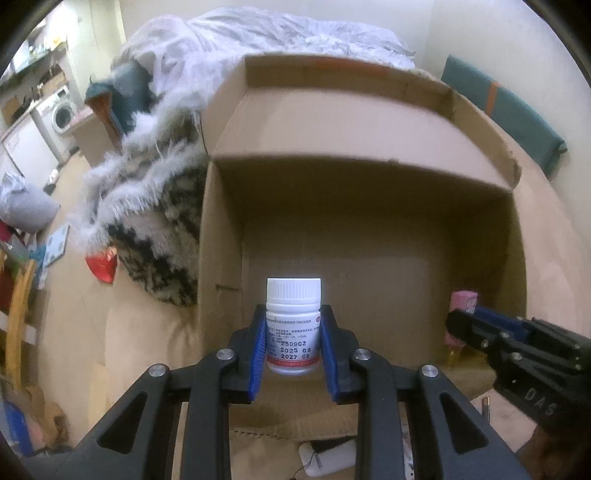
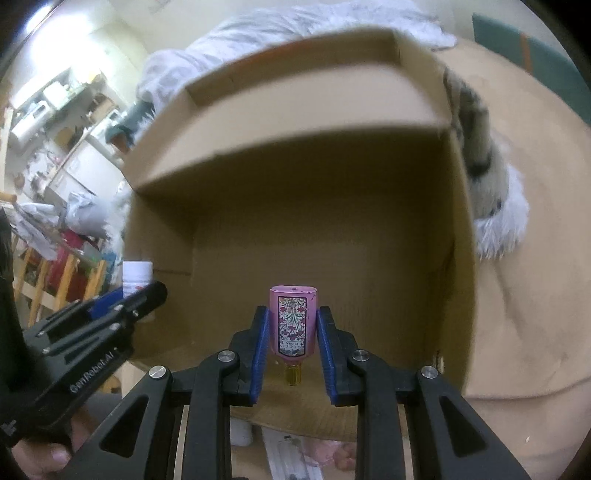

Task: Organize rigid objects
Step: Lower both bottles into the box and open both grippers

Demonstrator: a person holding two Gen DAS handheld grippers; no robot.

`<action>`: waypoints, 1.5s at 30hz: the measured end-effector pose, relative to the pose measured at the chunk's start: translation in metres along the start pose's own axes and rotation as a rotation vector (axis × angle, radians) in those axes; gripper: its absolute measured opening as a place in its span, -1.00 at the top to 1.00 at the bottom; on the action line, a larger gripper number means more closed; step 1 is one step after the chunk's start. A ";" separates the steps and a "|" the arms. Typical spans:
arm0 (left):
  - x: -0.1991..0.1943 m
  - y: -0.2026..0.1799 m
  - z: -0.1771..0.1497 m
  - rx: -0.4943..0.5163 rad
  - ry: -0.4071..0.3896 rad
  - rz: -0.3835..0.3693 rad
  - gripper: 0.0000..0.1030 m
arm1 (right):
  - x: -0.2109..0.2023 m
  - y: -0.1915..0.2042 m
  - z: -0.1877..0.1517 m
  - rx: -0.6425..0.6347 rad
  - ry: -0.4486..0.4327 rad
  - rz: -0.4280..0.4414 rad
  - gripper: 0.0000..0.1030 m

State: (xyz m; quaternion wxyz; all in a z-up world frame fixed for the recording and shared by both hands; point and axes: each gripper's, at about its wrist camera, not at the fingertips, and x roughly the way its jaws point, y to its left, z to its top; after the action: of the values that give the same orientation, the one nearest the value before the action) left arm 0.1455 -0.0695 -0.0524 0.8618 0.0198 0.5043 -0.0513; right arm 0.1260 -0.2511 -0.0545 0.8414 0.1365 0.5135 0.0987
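My left gripper [image 1: 293, 332] is shut on a white pill bottle [image 1: 293, 325], held upright over the open cardboard box [image 1: 369, 192]. My right gripper [image 2: 293, 332] is shut on a pink perfume bottle [image 2: 294, 325], held upside down with its gold cap pointing down, also over the box [image 2: 332, 229]. In the left wrist view the right gripper [image 1: 465, 325] shows at the right with the pink bottle [image 1: 461, 301]. In the right wrist view the left gripper [image 2: 140, 295] shows at the left with the white bottle [image 2: 136, 275]. The box's inside looks bare.
A furry grey, black and white blanket [image 1: 147, 206] lies against the box's left side. A bed with white bedding [image 1: 277, 33] is behind. A red packet [image 1: 101, 264] lies on the floor. A washing machine [image 1: 61, 112] and wooden furniture [image 1: 16, 314] are at the left.
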 end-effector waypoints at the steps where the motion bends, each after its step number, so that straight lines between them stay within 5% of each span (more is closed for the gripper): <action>1: 0.003 0.001 -0.001 -0.010 0.011 -0.007 0.53 | 0.004 0.000 -0.001 -0.005 0.011 -0.007 0.47; 17: 0.030 0.009 -0.018 -0.025 0.080 -0.002 0.53 | 0.044 -0.001 -0.007 0.015 0.129 -0.030 0.47; 25: 0.035 0.006 -0.022 -0.003 0.082 0.018 0.52 | 0.046 -0.005 0.000 0.051 0.119 -0.031 0.47; 32: 0.027 -0.002 -0.020 0.029 0.047 0.039 0.00 | 0.030 -0.008 0.002 0.064 0.064 0.000 0.46; 35: 0.022 -0.006 -0.018 0.047 0.040 0.025 -0.20 | 0.023 -0.009 0.006 0.075 0.026 0.026 0.02; 36: 0.020 -0.008 -0.017 0.052 0.033 0.025 -0.24 | 0.019 -0.009 0.008 0.079 0.010 0.035 -0.40; 37: 0.018 -0.008 -0.017 0.055 0.025 0.029 -0.25 | 0.015 -0.009 0.010 0.083 -0.005 0.041 -0.53; 45: 0.006 -0.009 -0.012 0.066 -0.021 0.051 -0.34 | 0.012 -0.007 0.014 0.084 -0.024 0.056 -0.53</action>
State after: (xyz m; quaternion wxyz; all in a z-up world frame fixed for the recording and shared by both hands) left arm 0.1375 -0.0784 -0.0634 0.8668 0.0605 0.4928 -0.0464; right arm 0.1443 -0.2560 -0.0602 0.8381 0.1871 0.5028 0.0989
